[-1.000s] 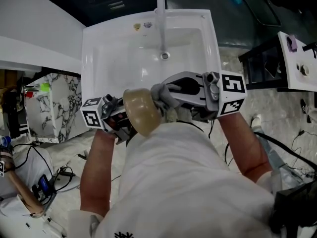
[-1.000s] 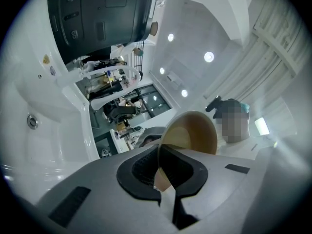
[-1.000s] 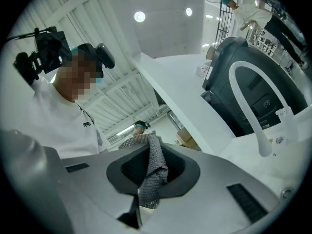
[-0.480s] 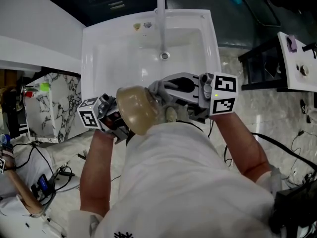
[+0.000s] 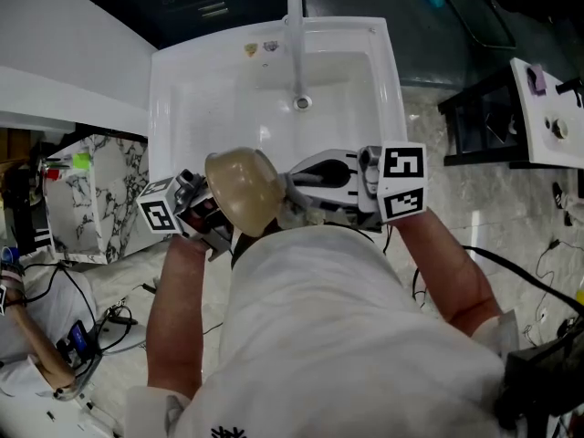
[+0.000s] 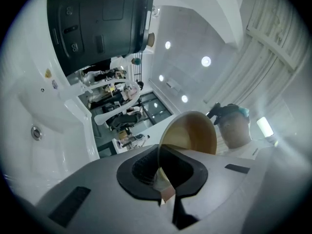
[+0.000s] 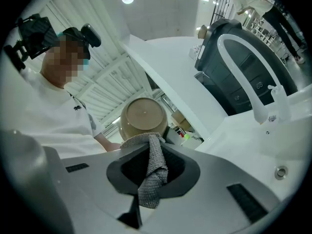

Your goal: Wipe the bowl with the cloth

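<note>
White sink (image 5: pixel 187 99): fills the far half of the head view, with a tall white faucet (image 5: pixel 297 16) at its far rim and a round metal drain (image 5: pixel 303 103) in the basin. Person's white shirt (image 5: pixel 319 336): fills the near half, a bare forearm at each side. Right gripper (image 7: pixel 147 155): grey body, black-and-white marker cube at its right, held over the sink's near edge; jaws pinched on a cloth. Left gripper (image 6: pixel 163 182): same build, at the sink's near left corner; jaws pressed together on the bowl's rim. Bowl (image 5: pixel 242 190): tan, round, carried tilted in the air between the two grippers, above the sink's near edge, underside facing the right gripper. Cloth (image 7: pixel 152 184): grey, woven, a narrow fold hanging down between the right jaws, its upper end bunched just beside the bowl's outer wall; actual contact cannot be told.
</note>
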`<control>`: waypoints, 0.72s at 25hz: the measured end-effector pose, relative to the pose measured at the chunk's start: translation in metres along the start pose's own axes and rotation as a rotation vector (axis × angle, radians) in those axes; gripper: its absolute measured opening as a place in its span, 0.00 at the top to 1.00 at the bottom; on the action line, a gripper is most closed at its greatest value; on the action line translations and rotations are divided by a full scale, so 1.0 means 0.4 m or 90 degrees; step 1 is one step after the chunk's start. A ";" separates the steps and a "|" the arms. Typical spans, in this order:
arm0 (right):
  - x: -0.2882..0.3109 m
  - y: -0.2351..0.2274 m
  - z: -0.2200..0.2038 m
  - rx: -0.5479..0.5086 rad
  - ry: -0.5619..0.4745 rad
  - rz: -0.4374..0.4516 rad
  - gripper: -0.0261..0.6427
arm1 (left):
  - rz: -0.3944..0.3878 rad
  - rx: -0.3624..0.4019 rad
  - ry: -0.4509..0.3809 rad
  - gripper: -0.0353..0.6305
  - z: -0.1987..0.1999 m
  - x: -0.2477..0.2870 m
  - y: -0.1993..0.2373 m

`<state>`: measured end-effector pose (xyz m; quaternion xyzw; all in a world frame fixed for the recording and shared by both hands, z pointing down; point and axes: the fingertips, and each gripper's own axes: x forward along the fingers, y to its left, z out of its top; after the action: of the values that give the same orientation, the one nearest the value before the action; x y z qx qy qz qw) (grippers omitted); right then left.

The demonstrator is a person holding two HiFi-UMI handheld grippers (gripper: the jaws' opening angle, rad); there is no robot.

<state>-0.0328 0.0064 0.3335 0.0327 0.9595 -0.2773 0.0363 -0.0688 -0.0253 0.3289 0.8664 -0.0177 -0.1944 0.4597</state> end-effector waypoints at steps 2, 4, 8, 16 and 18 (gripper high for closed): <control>0.005 0.015 -0.009 -0.005 0.015 0.014 0.91 | 0.011 0.003 -0.005 0.92 0.006 -0.007 0.008; 0.012 0.033 -0.015 -0.011 0.027 0.032 0.91 | 0.025 0.005 -0.009 0.92 0.013 -0.014 0.018; 0.025 0.077 -0.010 -0.023 0.035 0.075 0.91 | 0.045 0.002 -0.010 0.92 0.017 -0.028 0.040; 0.029 0.132 0.057 -0.058 0.006 0.118 0.91 | 0.064 -0.018 0.014 0.92 -0.016 -0.034 0.067; 0.029 0.133 0.078 -0.072 -0.003 0.114 0.91 | 0.065 -0.025 0.022 0.92 -0.025 -0.038 0.072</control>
<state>-0.0385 0.0352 0.2781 0.1159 0.9667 -0.2186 0.0651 -0.0751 -0.0306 0.3618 0.8584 -0.0497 -0.1559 0.4862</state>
